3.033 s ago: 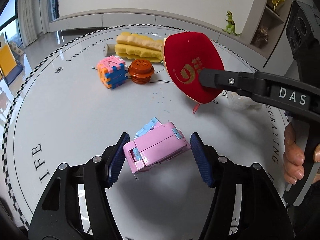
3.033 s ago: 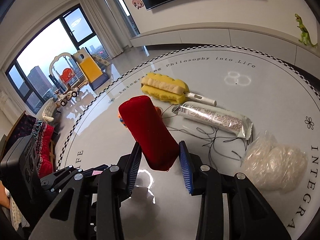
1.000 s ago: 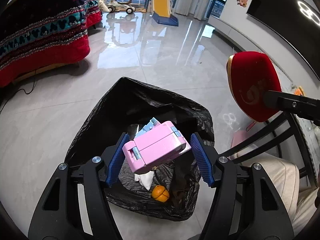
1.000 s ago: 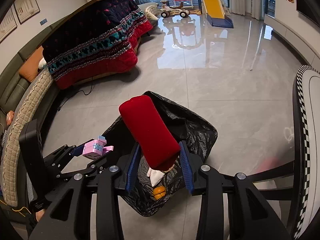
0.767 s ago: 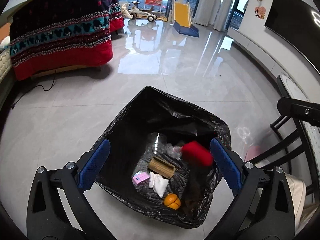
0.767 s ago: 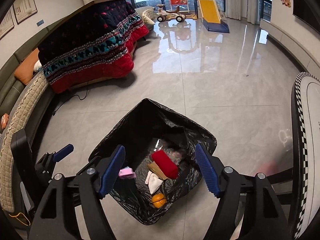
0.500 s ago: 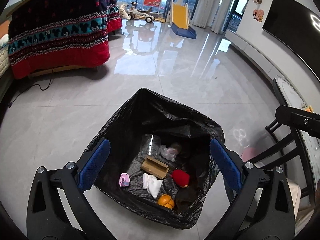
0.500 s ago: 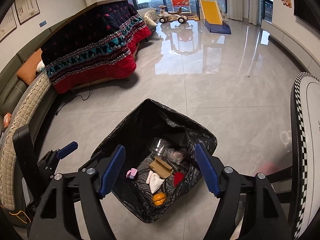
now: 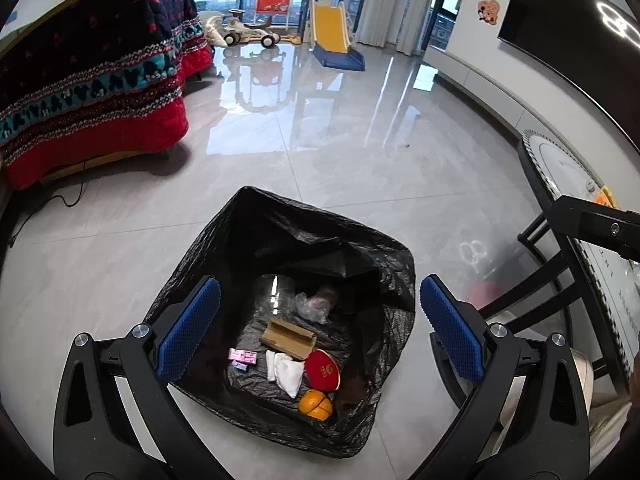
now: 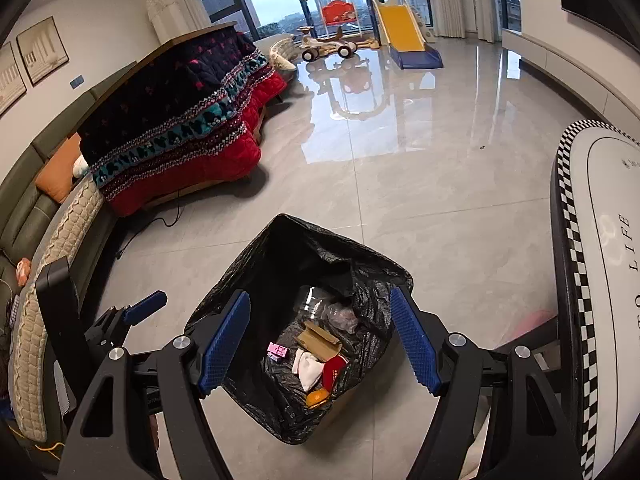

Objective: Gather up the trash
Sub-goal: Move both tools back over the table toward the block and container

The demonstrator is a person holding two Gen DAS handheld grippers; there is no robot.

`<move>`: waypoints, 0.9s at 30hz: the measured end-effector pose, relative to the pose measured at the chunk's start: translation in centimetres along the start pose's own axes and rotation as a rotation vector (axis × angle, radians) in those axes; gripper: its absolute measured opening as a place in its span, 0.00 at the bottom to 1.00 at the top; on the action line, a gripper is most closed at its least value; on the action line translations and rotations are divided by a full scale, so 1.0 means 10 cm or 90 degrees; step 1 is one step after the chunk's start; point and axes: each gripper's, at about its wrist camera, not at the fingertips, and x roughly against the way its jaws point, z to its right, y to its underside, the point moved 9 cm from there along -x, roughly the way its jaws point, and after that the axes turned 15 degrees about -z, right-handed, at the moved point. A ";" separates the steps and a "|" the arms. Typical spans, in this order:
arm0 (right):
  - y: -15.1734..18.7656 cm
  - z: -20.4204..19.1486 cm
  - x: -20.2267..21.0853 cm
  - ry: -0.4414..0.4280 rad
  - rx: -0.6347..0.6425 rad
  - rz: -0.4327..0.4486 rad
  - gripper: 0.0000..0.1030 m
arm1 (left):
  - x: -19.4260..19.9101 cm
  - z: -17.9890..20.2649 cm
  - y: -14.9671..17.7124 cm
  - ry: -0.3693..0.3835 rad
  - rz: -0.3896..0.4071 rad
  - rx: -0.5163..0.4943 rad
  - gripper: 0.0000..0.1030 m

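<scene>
over the black trash bag (image 9: pixel 288 240) on the floor, left gripper (image 9: pixel 320 322) and right gripper (image 10: pixel 320 340) are hanging with jaws wide apart, gripping nothing; red pouch (image 9: pixel 322 370) and pink toy (image 9: pixel 243 357) are lying inside.

A black bag (image 9: pixel 256 236) is seen holding a red pouch (image 9: pixel 322 370), pink toy (image 9: pixel 243 357) and orange fruit (image 9: pixel 315 404).

Crinkled glossy plastic bag (image 9: pixel 248 236), polished floor (image 9: pixel 360 160)

Daylit, floor (image 9: pixel 360 168) glare, fisheye-warped edges
</scene>
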 end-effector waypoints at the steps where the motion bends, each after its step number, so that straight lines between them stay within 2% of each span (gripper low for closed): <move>1: 0.00 0.04 0.03 0.000 -0.005 0.004 0.71 | 0.02 0.07 -0.03 0.003 0.002 -0.006 0.94; 8: 0.02 0.49 0.33 0.002 -0.050 0.032 0.71 | 0.09 0.68 -0.24 0.028 0.012 -0.070 0.94; 14: 0.05 1.01 0.63 0.013 -0.099 0.061 0.71 | 0.10 1.37 -0.38 0.055 0.013 -0.136 0.94; 27: 0.39 2.57 1.23 0.071 -0.245 0.108 0.71 | -0.09 2.93 -0.48 0.112 -0.012 -0.284 0.94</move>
